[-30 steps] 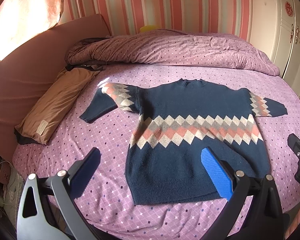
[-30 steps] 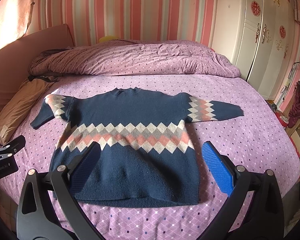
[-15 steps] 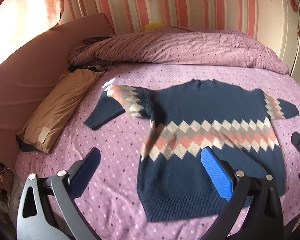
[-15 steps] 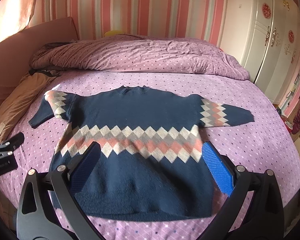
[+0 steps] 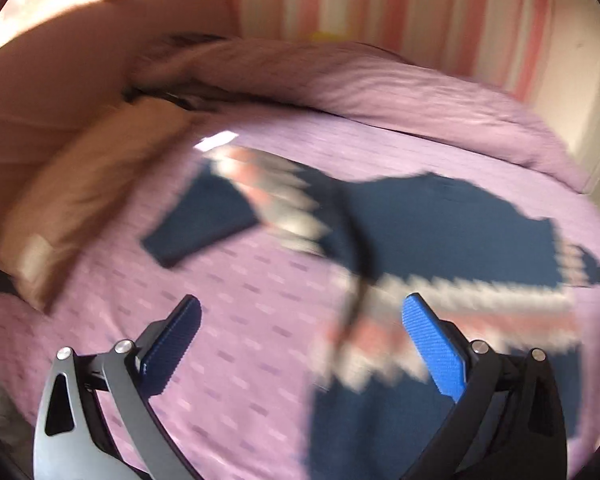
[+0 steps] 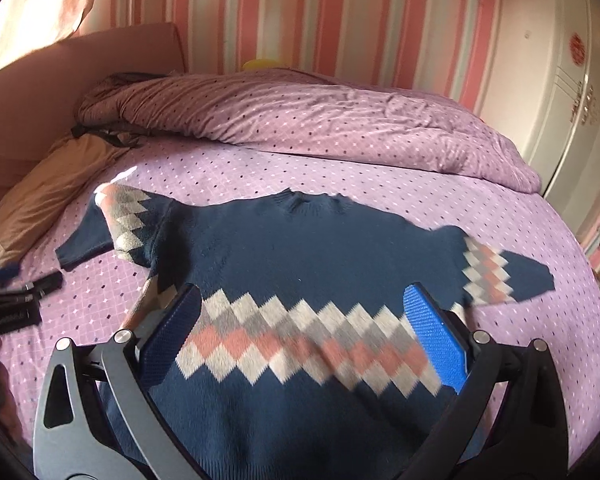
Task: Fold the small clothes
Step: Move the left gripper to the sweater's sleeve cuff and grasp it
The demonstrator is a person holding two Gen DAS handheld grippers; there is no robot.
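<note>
A small navy sweater [image 6: 308,248] with a pink, grey and white diamond band lies flat on the purple bed, sleeves spread out. In the blurred left wrist view the sweater [image 5: 452,232] lies to the right, its left sleeve [image 5: 204,220] ahead. My left gripper [image 5: 300,344] is open and empty above the bedsheet, left of the sweater body. My right gripper [image 6: 302,336] is open and empty above the sweater's diamond band. The left gripper also shows at the left edge of the right wrist view [image 6: 12,300].
A rumpled purple duvet [image 6: 300,120] lies across the back of the bed. A tan pillow [image 6: 40,200] rests at the left by the pink headboard [image 6: 80,64]. White wardrobe doors [image 6: 560,92] stand at the right.
Both grippers have moved forward and lower toward the bed. The left one swung left toward the sweater's left sleeve; the right one came in over the sweater's body. The sweater has not moved.
</note>
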